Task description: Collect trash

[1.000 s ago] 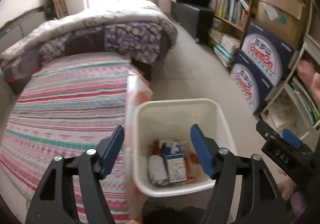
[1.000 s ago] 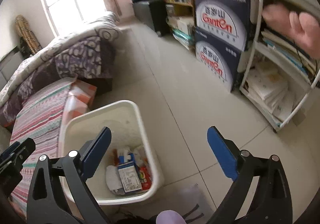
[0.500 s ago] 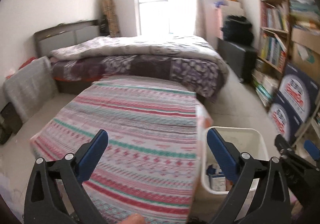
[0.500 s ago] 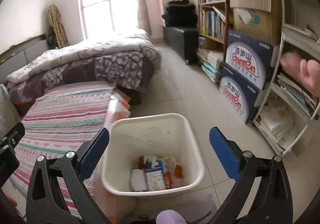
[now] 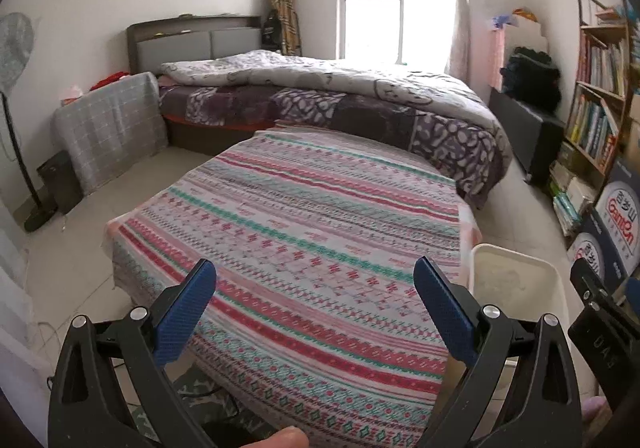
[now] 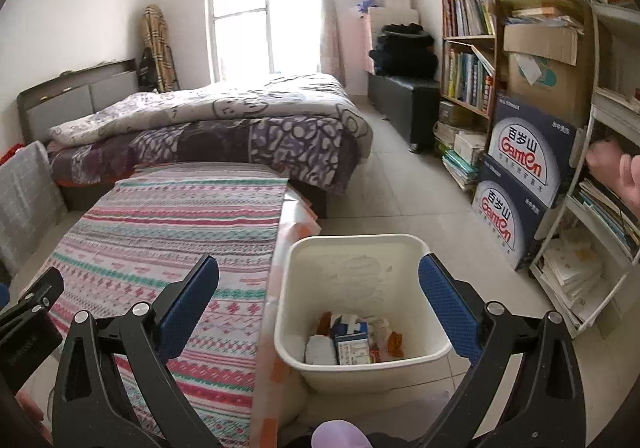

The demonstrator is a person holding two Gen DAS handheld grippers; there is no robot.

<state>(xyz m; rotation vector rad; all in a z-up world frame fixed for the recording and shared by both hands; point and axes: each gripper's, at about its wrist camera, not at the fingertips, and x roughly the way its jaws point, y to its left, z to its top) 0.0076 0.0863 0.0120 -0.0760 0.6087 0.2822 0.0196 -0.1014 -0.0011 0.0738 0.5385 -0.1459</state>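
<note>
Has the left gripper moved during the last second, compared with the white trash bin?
Yes. The left gripper swung left and tilted up: the white trash bin, earlier between its fingers, now sits at the right edge.

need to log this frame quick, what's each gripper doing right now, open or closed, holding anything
Left gripper: open, holding nothing, over the striped tablecloth.
Right gripper: open, holding nothing, above the white bin.

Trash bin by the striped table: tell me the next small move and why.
Probably hold both grippers back and scan for leftover litter. The left gripper and right gripper are open and empty, the striped tablecloth shows nothing lying on it, and the white bin already holds cartons and wrappers.
</note>
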